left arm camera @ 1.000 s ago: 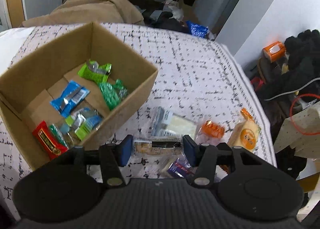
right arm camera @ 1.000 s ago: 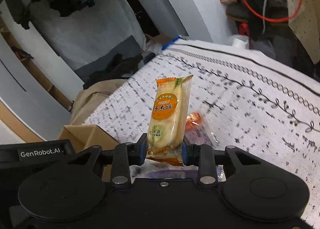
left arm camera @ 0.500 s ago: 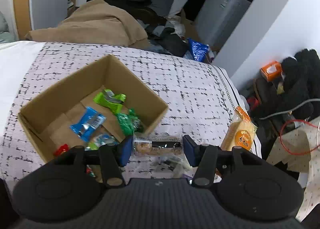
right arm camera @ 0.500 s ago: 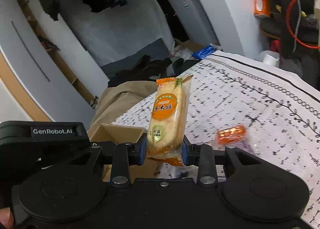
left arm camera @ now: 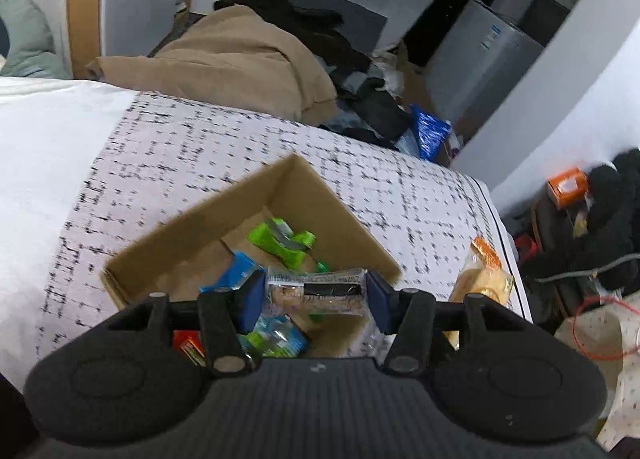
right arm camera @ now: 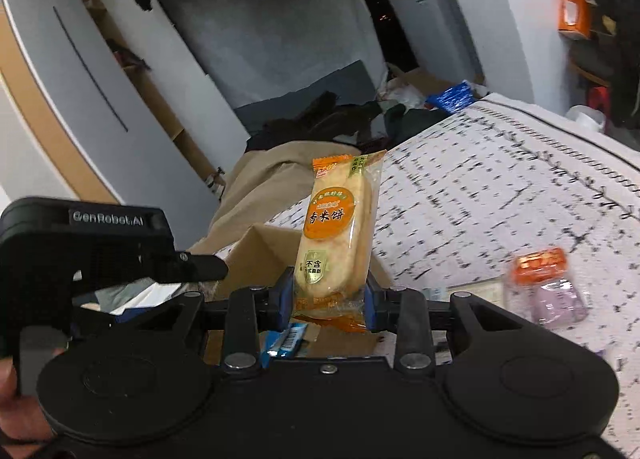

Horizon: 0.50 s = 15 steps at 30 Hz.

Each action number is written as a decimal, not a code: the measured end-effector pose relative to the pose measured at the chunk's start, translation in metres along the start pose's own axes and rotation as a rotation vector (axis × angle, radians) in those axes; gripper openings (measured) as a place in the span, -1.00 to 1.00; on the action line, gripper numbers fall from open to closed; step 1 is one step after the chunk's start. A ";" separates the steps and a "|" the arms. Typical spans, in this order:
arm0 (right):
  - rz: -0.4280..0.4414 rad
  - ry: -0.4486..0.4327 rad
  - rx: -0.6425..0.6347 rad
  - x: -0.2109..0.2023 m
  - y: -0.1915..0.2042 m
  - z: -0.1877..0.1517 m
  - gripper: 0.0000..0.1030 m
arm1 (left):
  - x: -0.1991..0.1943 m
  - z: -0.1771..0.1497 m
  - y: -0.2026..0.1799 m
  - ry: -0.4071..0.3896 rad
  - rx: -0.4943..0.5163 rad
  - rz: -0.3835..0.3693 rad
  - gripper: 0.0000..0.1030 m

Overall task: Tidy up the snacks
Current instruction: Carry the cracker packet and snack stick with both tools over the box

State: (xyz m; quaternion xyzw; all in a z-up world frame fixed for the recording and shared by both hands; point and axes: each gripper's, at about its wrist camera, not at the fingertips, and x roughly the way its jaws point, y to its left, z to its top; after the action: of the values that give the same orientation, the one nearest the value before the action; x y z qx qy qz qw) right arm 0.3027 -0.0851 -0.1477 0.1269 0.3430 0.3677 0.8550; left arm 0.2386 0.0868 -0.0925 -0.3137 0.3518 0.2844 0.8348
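Observation:
My left gripper (left arm camera: 315, 299) is shut on a clear-wrapped snack bar (left arm camera: 316, 291), held crosswise above the open cardboard box (left arm camera: 192, 227). Green (left arm camera: 282, 243) and blue (left arm camera: 236, 275) snack packets lie inside the box. My right gripper (right arm camera: 327, 299) is shut on the lower end of an orange rice cracker pack (right arm camera: 334, 235), which stands upright in the air near the box's corner (right arm camera: 260, 251). The same cracker pack (left arm camera: 482, 283) shows at the right in the left wrist view. The left gripper's black body (right arm camera: 100, 243) sits to the left in the right wrist view.
The box rests on a white bedspread with black marks (left arm camera: 180, 147). An orange-topped snack bag (right arm camera: 548, 287) lies on the cover at the right. A tan blanket (left arm camera: 240, 59), dark clothes and a blue bag (left arm camera: 430, 133) lie beyond the bed's far edge. A person's fingers (right arm camera: 8, 379) show at lower left.
Both grippers have risen and moved left toward the box with their snacks still held. The box now lies under the left gripper, and the loose snacks on the cover have slid out of its view.

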 end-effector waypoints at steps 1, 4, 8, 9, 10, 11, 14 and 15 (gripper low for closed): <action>0.005 0.007 -0.006 0.003 0.004 -0.001 -0.37 | 0.000 0.003 0.003 -0.002 -0.009 0.004 0.03; 0.017 0.029 -0.026 0.012 0.014 -0.006 -0.37 | 0.003 0.011 0.015 -0.003 -0.038 0.019 0.03; 0.022 0.059 -0.049 0.022 0.025 -0.013 -0.36 | 0.009 0.017 0.028 0.009 -0.066 0.029 0.03; 0.023 0.064 -0.052 0.024 0.028 -0.014 -0.36 | 0.011 0.018 0.030 0.012 -0.071 0.030 0.03; 0.025 0.068 -0.056 0.026 0.029 -0.015 -0.36 | 0.014 0.019 0.032 0.018 -0.076 0.030 0.03; 0.028 0.071 -0.060 0.029 0.031 -0.016 -0.36 | 0.016 0.019 0.034 0.024 -0.081 0.031 0.03; 0.041 0.074 -0.074 0.036 0.038 -0.017 -0.17 | 0.022 0.021 0.040 0.039 -0.098 0.052 0.05; 0.043 0.079 -0.081 0.037 0.040 -0.018 0.10 | 0.024 0.022 0.042 0.040 -0.102 0.061 0.10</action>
State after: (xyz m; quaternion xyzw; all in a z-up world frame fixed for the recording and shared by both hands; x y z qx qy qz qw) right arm 0.2871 -0.0311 -0.1604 0.0846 0.3587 0.4042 0.8372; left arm 0.2323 0.1361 -0.1120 -0.3507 0.3627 0.3209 0.8015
